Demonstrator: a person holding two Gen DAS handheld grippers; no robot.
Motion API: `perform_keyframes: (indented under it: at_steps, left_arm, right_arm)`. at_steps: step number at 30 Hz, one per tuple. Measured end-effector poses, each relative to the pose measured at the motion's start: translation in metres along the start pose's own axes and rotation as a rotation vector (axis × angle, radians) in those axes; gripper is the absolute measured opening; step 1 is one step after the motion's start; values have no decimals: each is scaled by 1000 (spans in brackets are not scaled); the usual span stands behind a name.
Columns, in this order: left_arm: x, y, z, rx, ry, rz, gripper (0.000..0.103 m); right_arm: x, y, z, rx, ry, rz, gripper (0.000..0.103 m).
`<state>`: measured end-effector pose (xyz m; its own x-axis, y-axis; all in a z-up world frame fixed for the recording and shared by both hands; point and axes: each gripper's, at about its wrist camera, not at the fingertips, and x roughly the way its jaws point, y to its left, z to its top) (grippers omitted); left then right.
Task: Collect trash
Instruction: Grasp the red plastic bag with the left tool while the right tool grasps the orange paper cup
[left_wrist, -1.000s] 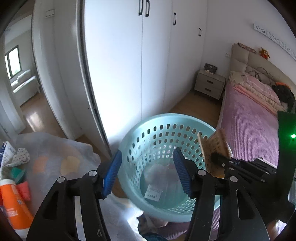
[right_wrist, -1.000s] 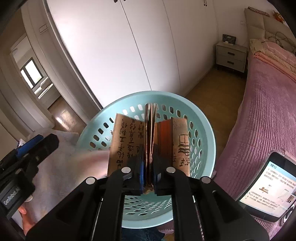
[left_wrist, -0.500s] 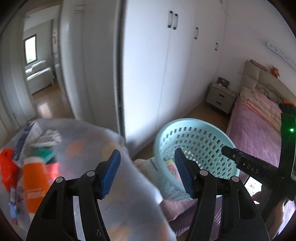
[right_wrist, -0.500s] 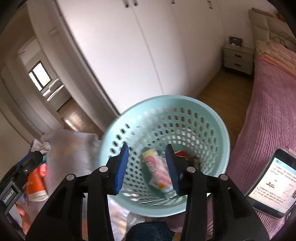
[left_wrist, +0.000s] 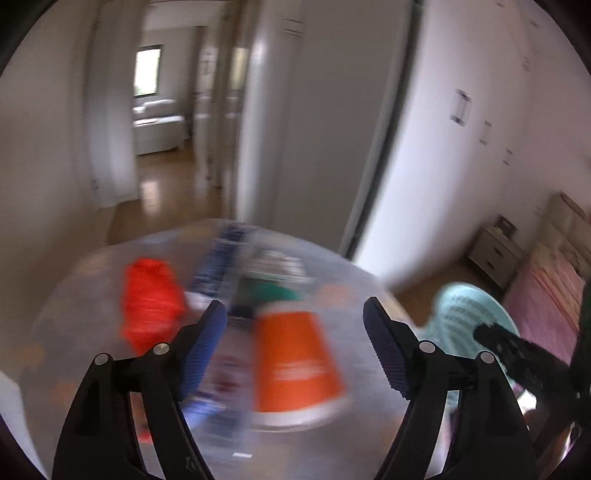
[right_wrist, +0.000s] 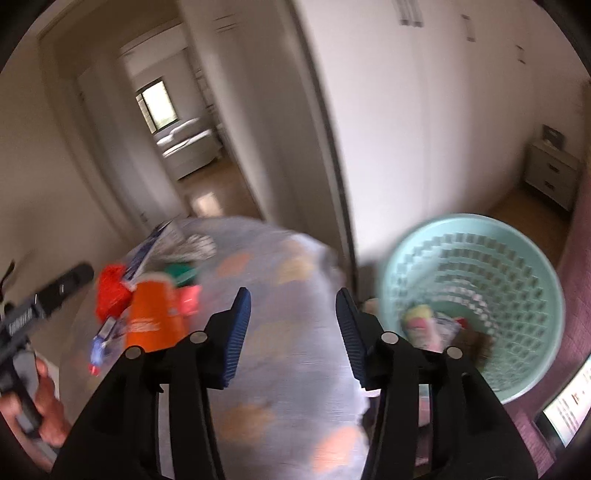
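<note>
Both grippers are opening, nothing between the jaws: the left gripper (left_wrist: 295, 343) is hanging over an orange bottle (left_wrist: 295, 365) near the table's (right_wrist: 295, 369) left edge, the right gripper (right_wrist: 293, 332) beside the basket (right_wrist: 476, 299).

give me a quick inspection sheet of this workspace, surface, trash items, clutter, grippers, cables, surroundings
surface: round table under a pale cloth with orange patches.
job's things: orange bottle, red wrapper, blue-and-white pack and green item on the table, blurred; teal basket beside it already holds trash.
clutter: phone at the right edge, screen lit.
grippers: left gripper and right gripper open, fingers empty; both jaws have just been opening.
cables: nothing seen.
surroundings: white wardrobe, nightstand, pink bed, open doorway.
</note>
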<state>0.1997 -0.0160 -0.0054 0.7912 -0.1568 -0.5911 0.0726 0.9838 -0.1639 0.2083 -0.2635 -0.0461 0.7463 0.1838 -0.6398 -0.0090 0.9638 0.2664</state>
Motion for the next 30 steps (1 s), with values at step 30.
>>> perform_keyframes:
  at_steps: [30]
  left_arm:
    - [106, 153, -4, -201, 215, 30, 64]
  right_arm:
    - [108, 114, -33, -94, 247, 258, 77]
